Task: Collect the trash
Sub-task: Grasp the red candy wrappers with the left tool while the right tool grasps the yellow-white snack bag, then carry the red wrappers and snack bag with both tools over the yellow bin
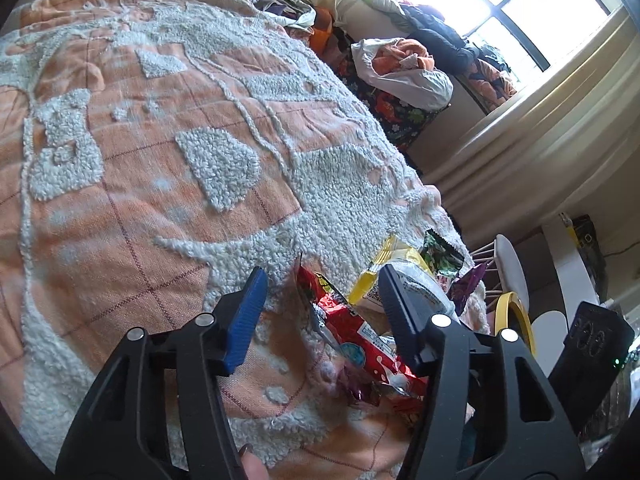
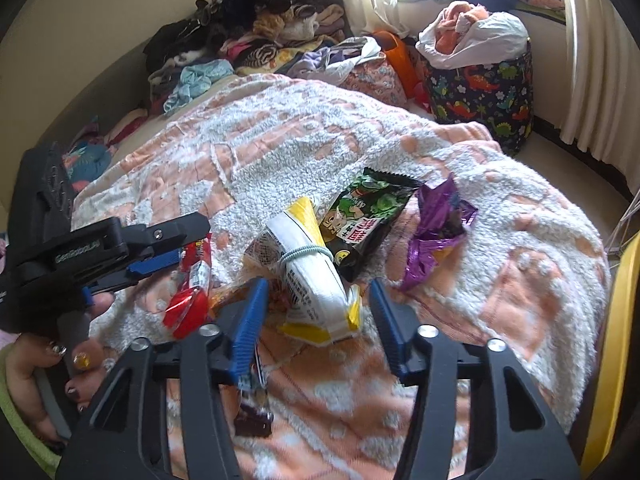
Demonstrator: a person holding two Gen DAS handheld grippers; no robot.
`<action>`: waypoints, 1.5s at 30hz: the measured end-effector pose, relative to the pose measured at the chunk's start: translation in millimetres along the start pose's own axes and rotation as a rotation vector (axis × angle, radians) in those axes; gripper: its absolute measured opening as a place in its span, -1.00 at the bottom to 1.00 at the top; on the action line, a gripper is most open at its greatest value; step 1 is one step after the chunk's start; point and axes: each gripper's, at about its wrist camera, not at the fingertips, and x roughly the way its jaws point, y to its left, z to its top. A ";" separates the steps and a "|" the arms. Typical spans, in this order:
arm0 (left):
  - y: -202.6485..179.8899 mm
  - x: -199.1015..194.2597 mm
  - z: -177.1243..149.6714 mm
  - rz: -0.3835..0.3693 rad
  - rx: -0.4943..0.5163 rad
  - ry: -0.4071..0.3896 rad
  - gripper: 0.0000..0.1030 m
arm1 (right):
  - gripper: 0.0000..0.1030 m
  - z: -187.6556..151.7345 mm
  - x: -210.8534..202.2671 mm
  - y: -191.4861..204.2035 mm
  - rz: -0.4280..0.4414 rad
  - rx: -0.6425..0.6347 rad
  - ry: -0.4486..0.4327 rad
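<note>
Several snack wrappers lie bunched on the bed's peach-and-white tufted blanket. Left claw straddles the crinkled red foil wrapper, its blue pads parted and not pressing it. Right claw brackets the white-and-yellow packet bound with an elastic band, pads likewise clear of it. Just beyond lie a black-and-green cartoon wrapper and a purple foil wrapper.

The red wrapper's lower end hides behind the left gripper's four-o'clock finger; the hand is cut off at nine o'clock.
</note>
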 end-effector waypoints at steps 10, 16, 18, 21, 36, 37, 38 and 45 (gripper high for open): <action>-12.9 7.8 -10.2 0.006 0.047 0.053 -0.64 | -0.42 -10.4 -15.7 -1.3 0.013 0.006 -0.012; -27.3 -1.9 -8.6 -0.010 0.092 0.043 -0.76 | -0.43 -14.7 -36.8 -2.7 0.036 0.042 -0.017; -30.3 -6.4 -6.4 -0.010 0.092 0.032 -0.78 | -0.43 -15.8 -45.1 -1.2 0.038 0.041 -0.022; -34.9 -13.3 -3.3 -0.014 0.092 0.019 -0.79 | -0.43 -17.1 -57.7 -0.5 0.045 0.044 -0.031; -74.8 -38.3 9.5 -0.042 0.136 -0.037 -0.81 | -0.43 -11.2 -98.1 -12.5 0.054 0.059 -0.076; -77.3 -38.7 9.9 -0.040 0.138 -0.037 -0.81 | -0.43 -11.1 -99.8 -14.5 0.054 0.062 -0.077; -80.4 -39.2 9.8 -0.037 0.143 -0.039 -0.81 | -0.43 -11.2 -103.2 -17.3 0.051 0.067 -0.082; -101.9 -37.7 10.2 -0.046 0.169 -0.042 -0.81 | -0.43 -14.0 -125.9 -35.2 0.035 0.086 -0.119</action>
